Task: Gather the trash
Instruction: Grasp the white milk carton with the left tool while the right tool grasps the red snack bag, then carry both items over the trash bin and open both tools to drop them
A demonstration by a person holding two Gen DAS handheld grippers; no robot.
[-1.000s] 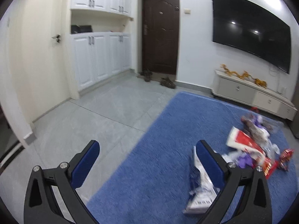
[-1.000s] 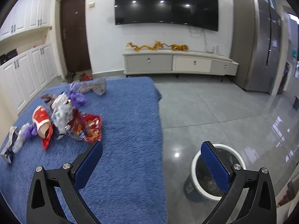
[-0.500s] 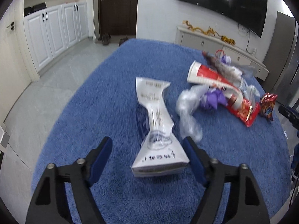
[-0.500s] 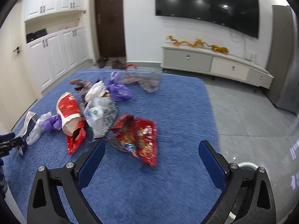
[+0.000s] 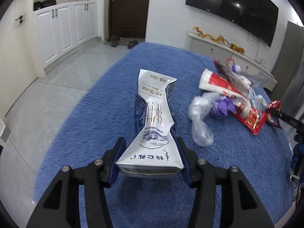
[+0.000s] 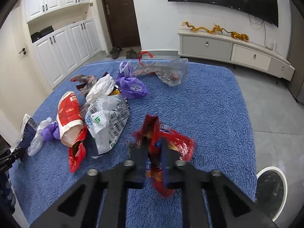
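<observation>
My left gripper (image 5: 150, 159) is shut on the near end of a crushed white milk carton (image 5: 152, 121), which sticks out over the blue rug (image 5: 95, 114). My right gripper (image 6: 154, 152) is shut on a red snack wrapper (image 6: 171, 142) just above the rug (image 6: 209, 104). More trash lies in a pile on the rug: a red and white paper cup (image 6: 69, 117), a white printed bag (image 6: 108, 121), a purple bag (image 6: 133, 87), a clear bag (image 6: 167, 70). The carton's far end also shows in the right wrist view (image 6: 26, 125).
A white-rimmed bin (image 6: 269, 188) stands on the grey floor right of the rug. A low white TV cabinet (image 6: 228, 49) lines the far wall. White cupboards (image 5: 62, 26) and a dark door (image 5: 129, 7) stand at the left. Shoes (image 6: 123, 52) lie by the door.
Both grippers have closed: the left on the milk carton, the right on the red snack wrapper, after each moved in over the rug.
</observation>
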